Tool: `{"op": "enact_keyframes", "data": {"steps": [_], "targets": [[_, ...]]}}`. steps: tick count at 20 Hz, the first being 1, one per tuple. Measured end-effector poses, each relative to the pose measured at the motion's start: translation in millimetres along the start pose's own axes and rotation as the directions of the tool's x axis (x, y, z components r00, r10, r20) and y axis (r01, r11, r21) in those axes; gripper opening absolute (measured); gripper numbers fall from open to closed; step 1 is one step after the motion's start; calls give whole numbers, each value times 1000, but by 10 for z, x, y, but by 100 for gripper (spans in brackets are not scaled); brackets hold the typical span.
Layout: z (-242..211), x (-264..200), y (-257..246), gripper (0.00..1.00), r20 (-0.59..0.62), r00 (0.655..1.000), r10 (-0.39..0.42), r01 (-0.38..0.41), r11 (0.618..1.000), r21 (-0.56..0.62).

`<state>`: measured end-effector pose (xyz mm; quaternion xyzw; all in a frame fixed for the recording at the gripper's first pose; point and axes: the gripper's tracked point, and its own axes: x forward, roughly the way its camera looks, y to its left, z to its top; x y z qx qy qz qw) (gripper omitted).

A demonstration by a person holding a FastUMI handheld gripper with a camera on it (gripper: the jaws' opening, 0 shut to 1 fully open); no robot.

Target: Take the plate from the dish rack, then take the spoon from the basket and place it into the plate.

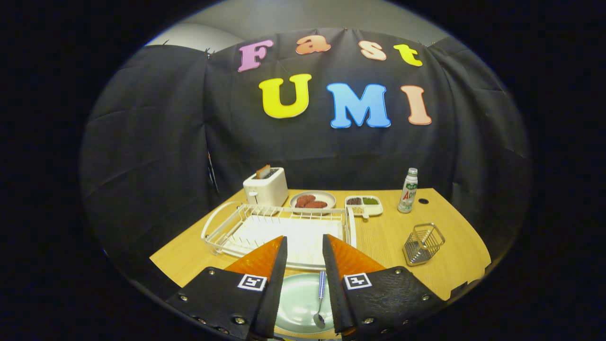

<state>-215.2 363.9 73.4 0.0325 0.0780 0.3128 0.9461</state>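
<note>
- As you look along the gripper (304, 246) from its own camera, your two fingers stand apart with a moderate gap and press on nothing.
- Below that gap, close to you, a pale green plate (296, 303) lies flat on the wooden table (378, 241).
- A spoon (320, 298) rests in the plate, its bowl toward you and its patterned handle pointing away; it sits nearer your right finger, and from here you cannot tell whether that finger touches it.
- Just beyond your fingertips sits the white wire dish rack (279, 227) on its tray, with no dishes seen in its slots.
- To the right of the rack, well apart from it, a small metal wire basket (423, 244) stands tilted on the table; nothing shows inside it.
- Behind the rack, at the far edge of the table, you have a white toaster (265, 187) with a slice sticking up from its slot.
- Next to the toaster is a round plate of reddish food (312, 200), then a white divided tray (363, 204) holding dark, green and pale portions.
- Farther right stands an upright bottle (408, 191) with a pale cap.
- Black cloth walls close the booth behind the table.
</note>
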Motion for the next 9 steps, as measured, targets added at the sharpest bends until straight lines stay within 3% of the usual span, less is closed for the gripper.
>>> {"op": "enact_keyframes", "data": {"steps": [4,9], "targets": [[751,-124,-3,45,168,986,17,-16,1000,-9],[1170,-182,-125,45,256,967,3,1,1000,-16]]}}
